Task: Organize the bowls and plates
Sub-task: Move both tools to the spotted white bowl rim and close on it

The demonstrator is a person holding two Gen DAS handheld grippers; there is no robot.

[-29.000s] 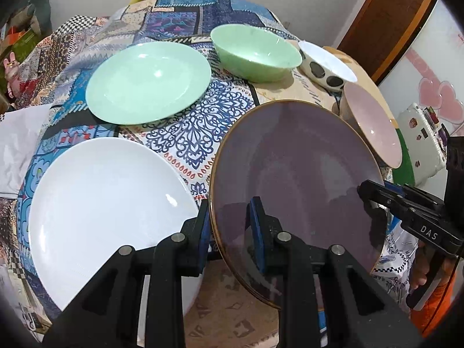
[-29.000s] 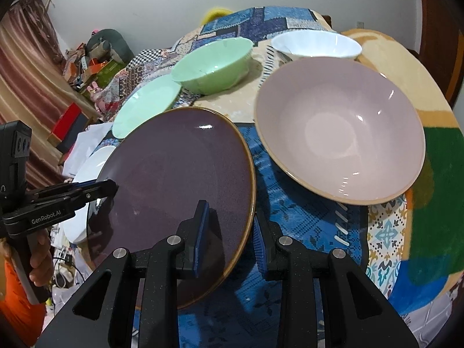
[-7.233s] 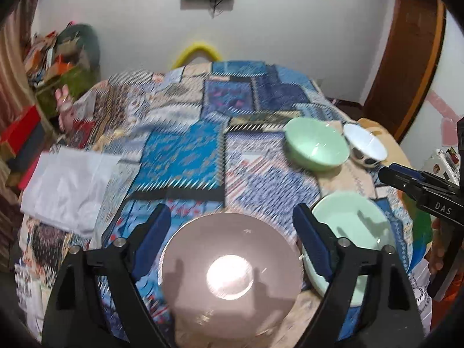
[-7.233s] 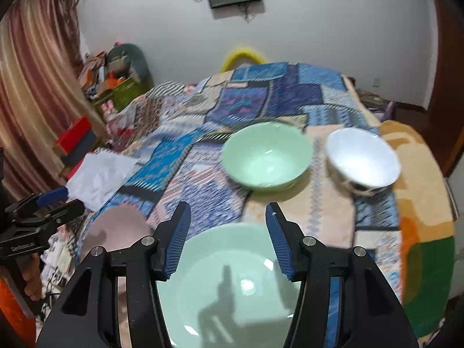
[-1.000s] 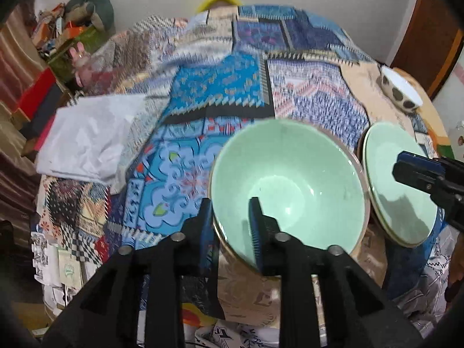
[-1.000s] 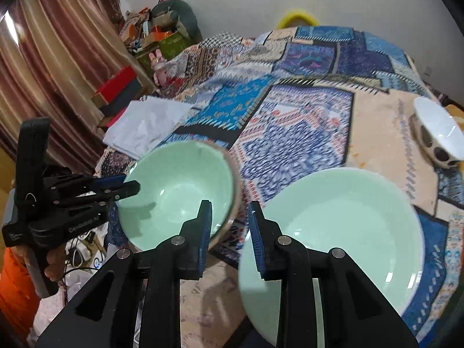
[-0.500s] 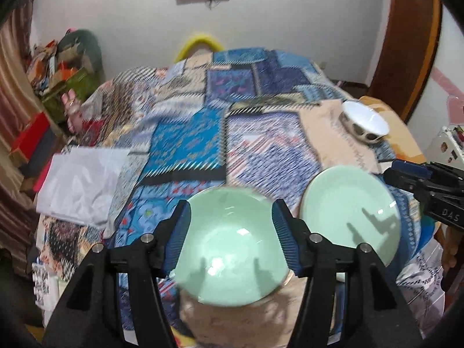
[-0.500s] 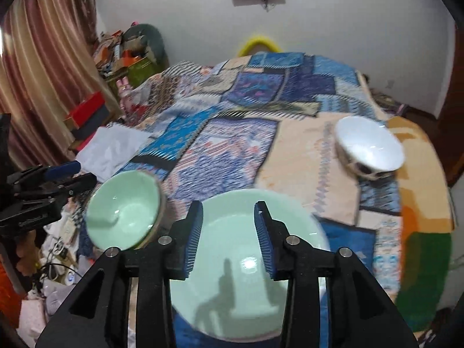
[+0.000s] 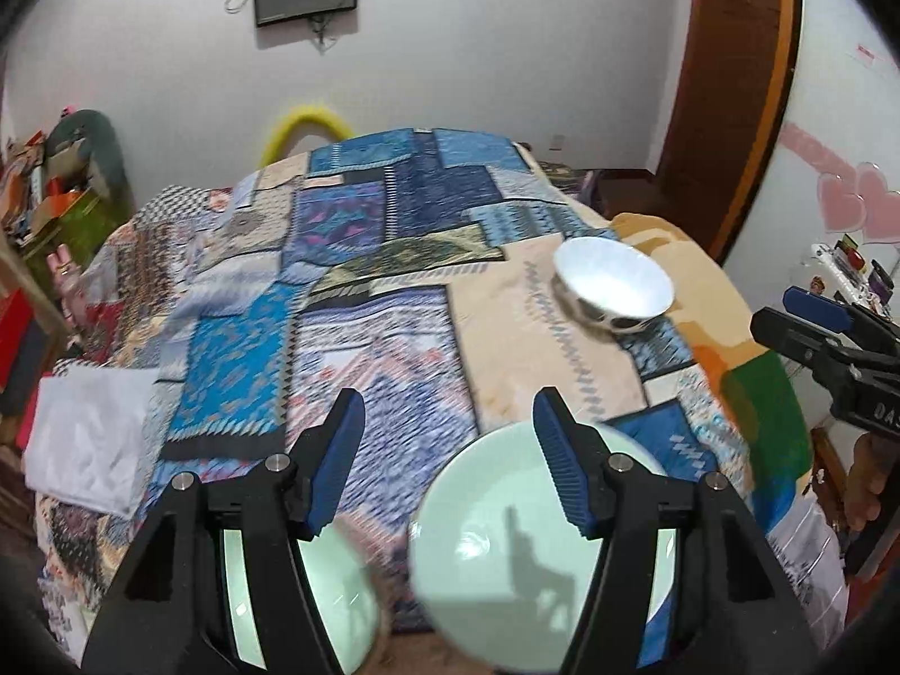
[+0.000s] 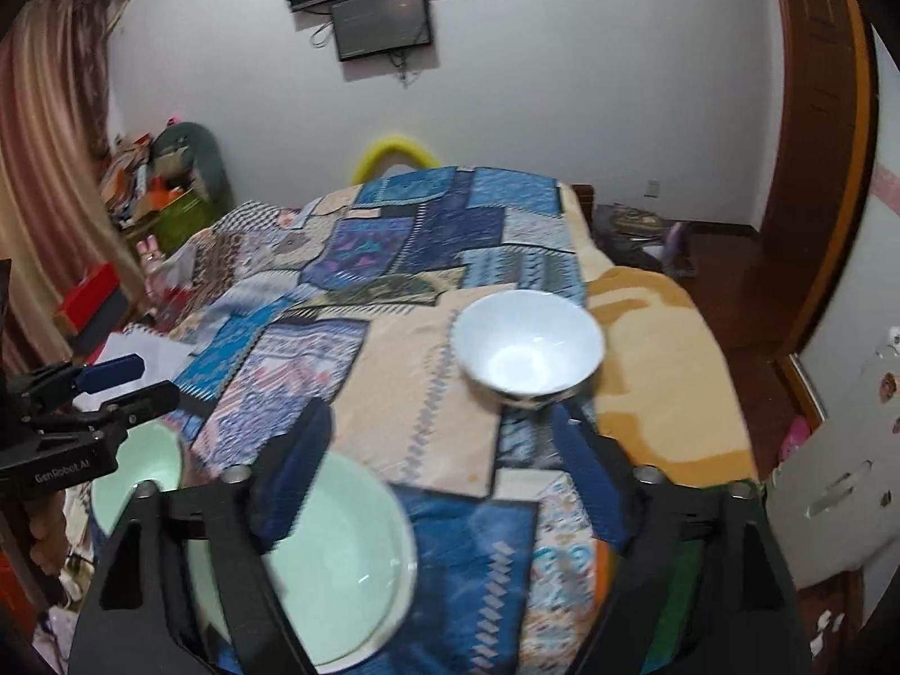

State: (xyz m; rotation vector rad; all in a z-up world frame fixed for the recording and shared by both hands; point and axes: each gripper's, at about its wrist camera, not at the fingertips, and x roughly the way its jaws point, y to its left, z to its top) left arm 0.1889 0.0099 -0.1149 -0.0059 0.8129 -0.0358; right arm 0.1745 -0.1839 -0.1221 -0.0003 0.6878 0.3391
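A white bowl (image 9: 613,284) with a dark-spotted outside sits far right on the patchwork-covered table (image 9: 371,304); it also shows in the right wrist view (image 10: 529,346). A green plate (image 9: 500,557) tops a stack at the near edge, seen also in the right wrist view (image 10: 337,557). A green bowl (image 9: 332,602) sits left of it, nested in another bowl, and shows in the right wrist view (image 10: 140,478). My left gripper (image 9: 447,461) is open and empty above the table. My right gripper (image 10: 439,472) is open and empty, above the plate and short of the white bowl.
White folded cloth (image 9: 84,444) lies at the table's left edge. Clutter and boxes (image 10: 163,191) stand at the left wall, a wooden door (image 10: 815,169) at the right. The right gripper appears in the left wrist view (image 9: 832,354); the left one in the right wrist view (image 10: 84,410).
Both grippers have opened wider and lifted back from the green dishes. The green bowl now rests nested at the near left, released by the left gripper.
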